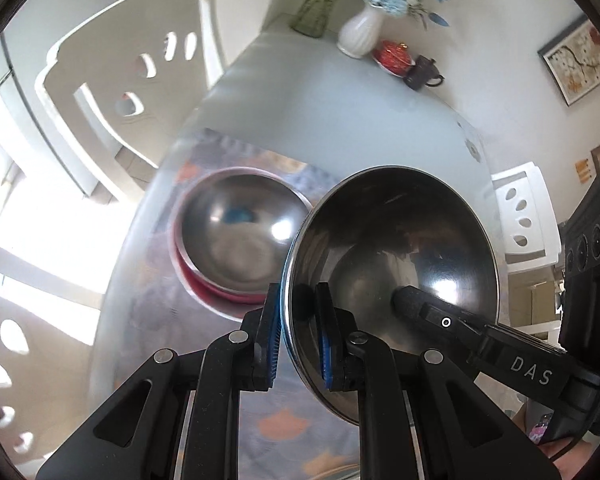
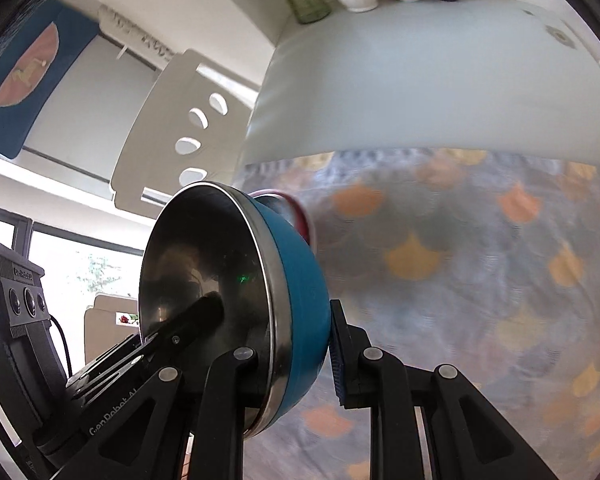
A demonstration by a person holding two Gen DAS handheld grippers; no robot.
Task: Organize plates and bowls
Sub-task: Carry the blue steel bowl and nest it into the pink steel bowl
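Observation:
A blue bowl point(image 1: 404, 240) with a shiny steel inside hangs tilted on its edge above the patterned cloth, held by both grippers. My left gripper point(image 1: 299, 300) is shut on its near rim, one pad inside and one outside. My right gripper point(image 2: 300, 354) is shut on the bowl's point(image 2: 296, 276) wall, with one finger point(image 2: 342, 356) on the blue outside. The right gripper's other finger point(image 1: 410, 300) reaches into the bowl from the right in the left wrist view. A red bowl point(image 1: 240, 236) with a steel inside rests on the cloth beyond, to the left.
The table point(image 2: 420, 80) is pale blue-grey, with a patterned cloth point(image 2: 480, 280) over its near half. At its far end stand a white vase point(image 1: 360, 32), a glass vase point(image 1: 312, 16), a red lidded cup point(image 1: 394, 56) and a dark teapot point(image 1: 424, 72). White chairs point(image 1: 112, 72) flank the table.

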